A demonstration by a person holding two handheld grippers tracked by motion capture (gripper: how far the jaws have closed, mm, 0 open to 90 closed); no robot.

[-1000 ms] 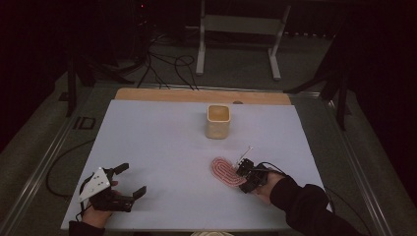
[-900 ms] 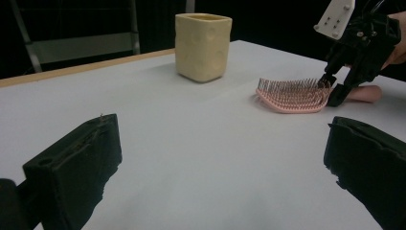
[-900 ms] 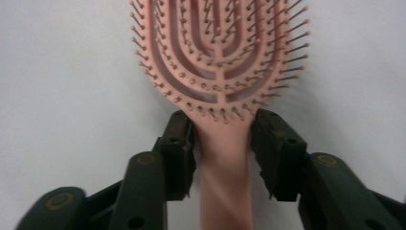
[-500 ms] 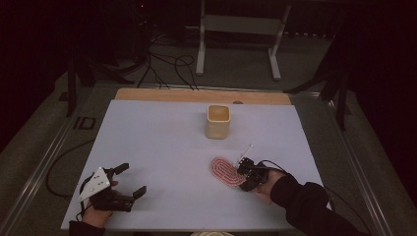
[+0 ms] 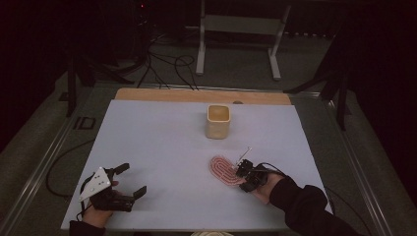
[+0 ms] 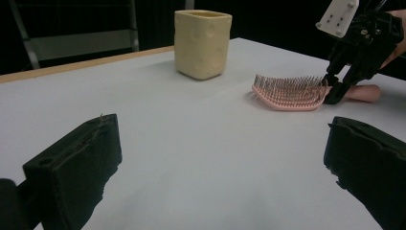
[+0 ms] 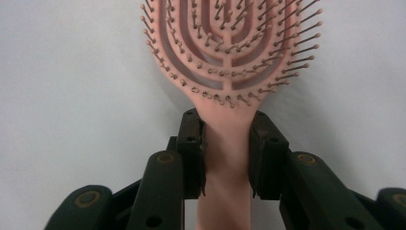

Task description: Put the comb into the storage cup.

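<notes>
Change: since the earlier high view, my right gripper (image 5: pixel 244 173) has just been closing its jaws, with the brush handle between them; neither hand has shifted, and the hairbrush (image 5: pixel 223 168) lies where it did.
Right jaws: in the right gripper view the pads (image 7: pixel 194 153) sit against both sides of the pink handle (image 7: pixel 225 158), so I read this as a grasp on the handle just below the head.
Left jaws: my left gripper (image 5: pixel 129 180) rests wide and released at the near left of the table (image 5: pixel 147 132), holding nothing.
Brush position: flat on the table, bristles up, right of centre, nearer than the cup (image 5: pixel 218 121).
Axis: the long axis runs straight out from my right jaws, head away, handle toward my hand.
Nearer hand: the right one; the left is well apart.
Materials: smooth pink plastic, vented oval head with looped ribs and ball-tipped bristles; the cup is cream, squarish, dimpled.
</notes>
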